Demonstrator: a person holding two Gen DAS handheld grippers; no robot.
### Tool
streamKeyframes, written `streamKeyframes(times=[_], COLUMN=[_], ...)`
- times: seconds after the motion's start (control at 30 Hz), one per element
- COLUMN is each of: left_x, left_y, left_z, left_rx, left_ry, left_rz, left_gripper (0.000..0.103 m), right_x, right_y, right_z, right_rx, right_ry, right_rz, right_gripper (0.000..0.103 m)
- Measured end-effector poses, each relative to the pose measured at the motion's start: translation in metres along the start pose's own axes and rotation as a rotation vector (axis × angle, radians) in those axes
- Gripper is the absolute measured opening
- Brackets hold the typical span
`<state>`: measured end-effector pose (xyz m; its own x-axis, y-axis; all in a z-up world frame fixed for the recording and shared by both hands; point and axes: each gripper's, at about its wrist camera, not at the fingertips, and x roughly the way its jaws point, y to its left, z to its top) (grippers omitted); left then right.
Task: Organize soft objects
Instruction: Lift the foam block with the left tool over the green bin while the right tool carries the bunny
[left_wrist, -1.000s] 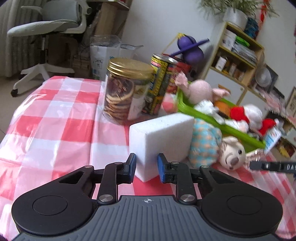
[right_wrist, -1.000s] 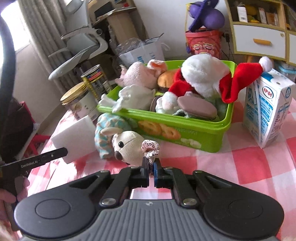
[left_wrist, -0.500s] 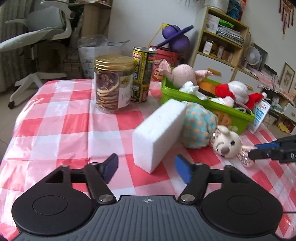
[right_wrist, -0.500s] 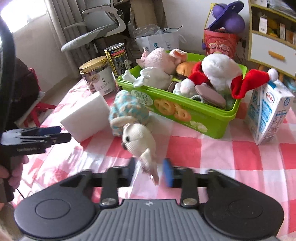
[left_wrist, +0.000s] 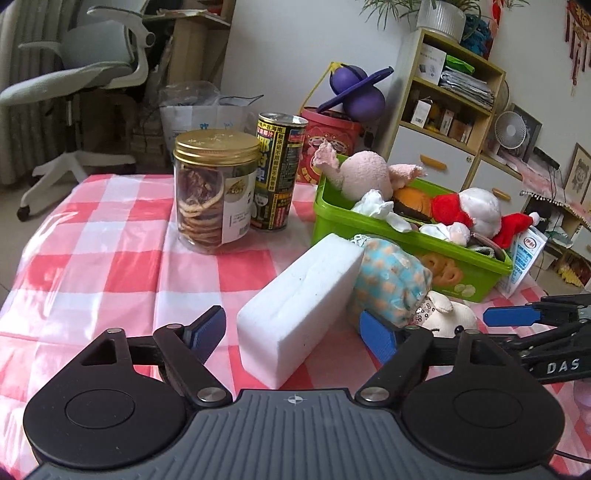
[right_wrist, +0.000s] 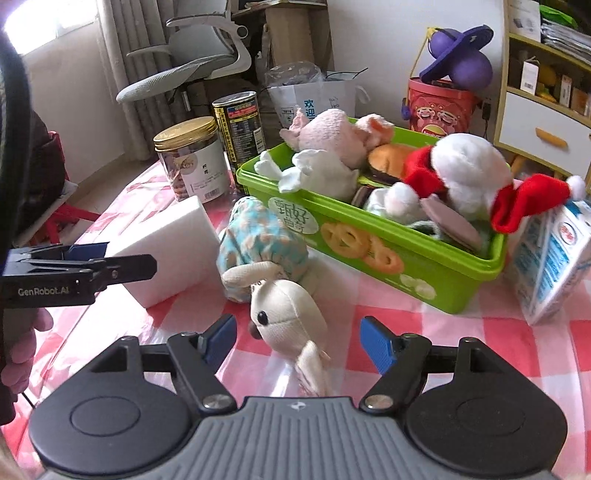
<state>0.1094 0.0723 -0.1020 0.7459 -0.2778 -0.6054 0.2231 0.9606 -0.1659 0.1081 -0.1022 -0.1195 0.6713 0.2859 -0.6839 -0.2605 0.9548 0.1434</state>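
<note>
Red-and-white checked cloth covers the worktop (left_wrist: 92, 266), where a white foam block (left_wrist: 299, 314) and a cream plush rabbit in a blue spotted dress (right_wrist: 273, 280) lie beside a green plastic bin (right_wrist: 388, 254) of soft toys. Both jaws have just been opening: the left hand-held gripper (left_wrist: 293, 334) stands wide around the block's near end without touching it, while the right hand-held gripper (right_wrist: 298, 338) gapes either side of the rabbit's head, clear of it.

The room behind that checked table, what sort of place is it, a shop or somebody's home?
Most likely a lived-in home room: a desk chair, an open shelf unit crammed with boxes and papers, and a small fan stand around the table.
</note>
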Motion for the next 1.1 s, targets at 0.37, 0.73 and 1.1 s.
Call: streamKeyframes(times=[0.37,0.73,1.1], left_x=[0.0,-0.006,-0.027], left_y=[0.0,-0.001,0.002], left_z=[0.002,0.008,0.025], left_rx=[-0.001,-0.015,-0.067], left_ry=[0.014,0.019,-0.006], left_rz=[0.017,0.029,0.009], left_gripper=[0.058,0.042,0.04], right_x=[0.013,0.006,-0.028], right_y=[0.006,0.009,0.005], right_z=[0.002,0.005,0.014], right_rx=[0.013,-0.002,0.027], right_ry=[-0.013,-0.013,-0.078], right_rz=[-0.024,0.014,0.07], right_gripper=[0.057,0.033,0.031])
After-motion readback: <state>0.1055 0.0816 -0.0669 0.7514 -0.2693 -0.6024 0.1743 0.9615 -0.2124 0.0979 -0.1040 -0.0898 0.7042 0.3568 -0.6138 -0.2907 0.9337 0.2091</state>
